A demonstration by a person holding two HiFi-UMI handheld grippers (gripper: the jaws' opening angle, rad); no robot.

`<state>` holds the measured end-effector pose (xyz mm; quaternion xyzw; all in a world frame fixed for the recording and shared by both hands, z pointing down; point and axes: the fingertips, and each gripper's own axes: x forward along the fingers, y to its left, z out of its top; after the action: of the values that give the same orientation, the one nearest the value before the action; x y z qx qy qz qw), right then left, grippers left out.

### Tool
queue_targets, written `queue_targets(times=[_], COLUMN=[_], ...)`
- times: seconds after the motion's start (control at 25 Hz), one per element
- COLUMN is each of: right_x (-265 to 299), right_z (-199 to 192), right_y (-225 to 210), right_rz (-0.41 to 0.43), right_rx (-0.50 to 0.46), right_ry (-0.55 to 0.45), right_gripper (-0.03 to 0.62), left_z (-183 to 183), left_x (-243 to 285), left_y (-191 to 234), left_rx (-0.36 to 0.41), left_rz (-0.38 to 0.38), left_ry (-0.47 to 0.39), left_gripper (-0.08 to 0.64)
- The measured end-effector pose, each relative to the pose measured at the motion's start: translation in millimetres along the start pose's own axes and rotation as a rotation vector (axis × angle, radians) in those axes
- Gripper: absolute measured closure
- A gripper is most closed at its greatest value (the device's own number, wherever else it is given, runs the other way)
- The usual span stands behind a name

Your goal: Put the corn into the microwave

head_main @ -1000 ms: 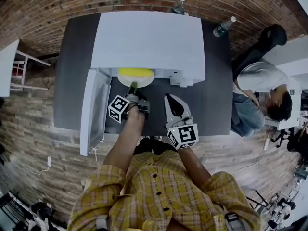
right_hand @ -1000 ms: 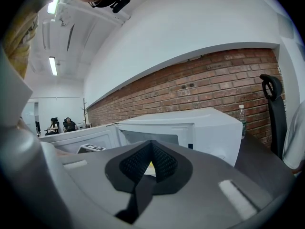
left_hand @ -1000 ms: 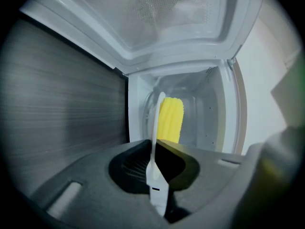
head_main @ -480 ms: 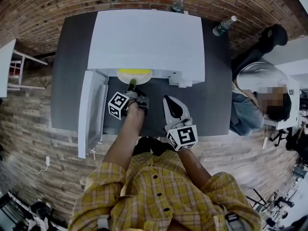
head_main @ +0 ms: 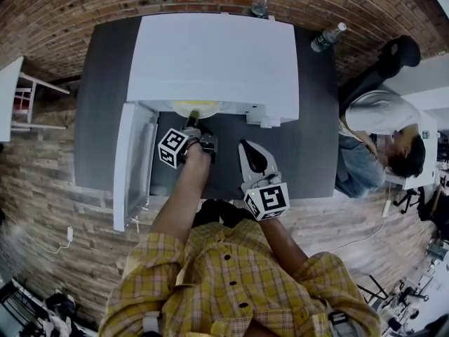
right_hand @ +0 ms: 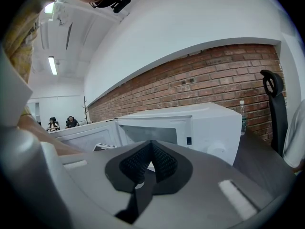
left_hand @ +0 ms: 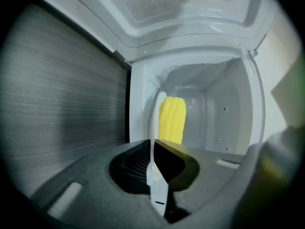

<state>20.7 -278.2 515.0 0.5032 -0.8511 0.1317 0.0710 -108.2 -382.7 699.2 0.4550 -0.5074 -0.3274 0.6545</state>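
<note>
Found left gripper [left_hand: 155, 149] clamped on the thin rim of a plate [left_hand: 156, 187], jaws having just been closing on it. Located corn [left_hand: 171, 120] on that plate, inside the cavity of the microwave [head_main: 210, 55], beyond the door [head_main: 133, 163] swung wide to the left. Found right gripper [right_hand: 151, 147] with jaws together on nothing, held back over the table [head_main: 312, 153], apart from the plate. Could not confirm contact between plate and cavity floor. Judged the chief hazard to be a one-edge pinch on a slim rim, with the load out beyond the pads: expect sagging of the far edge on any slip, and rolling of the corn off the plate on any twist of the wrist. Flagged early release as a second risk: a drop onto the floor of the cavity, with a knock or a spill to follow. Flagged also a scrape of the rim against the cavity wall just beside it. Advised against shutting the door before seating the plate fully, given a sliver of yellow showing at the cavity mouth in the head view. Recorded corn as bright yellow, ribbed lengthwise in even rows, bare of husk so far as visible, lying along the plate, near end hidden behind the jaws.
</note>
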Motion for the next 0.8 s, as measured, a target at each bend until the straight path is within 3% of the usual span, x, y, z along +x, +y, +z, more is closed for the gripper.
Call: queue_targets(times=[0.44, 0.8], right_x=[0.3, 0.9], right_z=[0.7, 1.2], right_y=[-1.0, 0.1], right_rz=[-0.002, 0.002], right_rx=[0.004, 0.004], right_ry=[-0.002, -0.006], right_gripper=[0.592, 0.592], left_z=[3.4, 3.5], left_x=[7.0, 8.4], left_y=[-3.4, -3.1], left_rx=[-0.002, 0.001], left_rz=[0.012, 0.081], left_ry=[0.003, 0.034], left_gripper=[0.54, 0.535])
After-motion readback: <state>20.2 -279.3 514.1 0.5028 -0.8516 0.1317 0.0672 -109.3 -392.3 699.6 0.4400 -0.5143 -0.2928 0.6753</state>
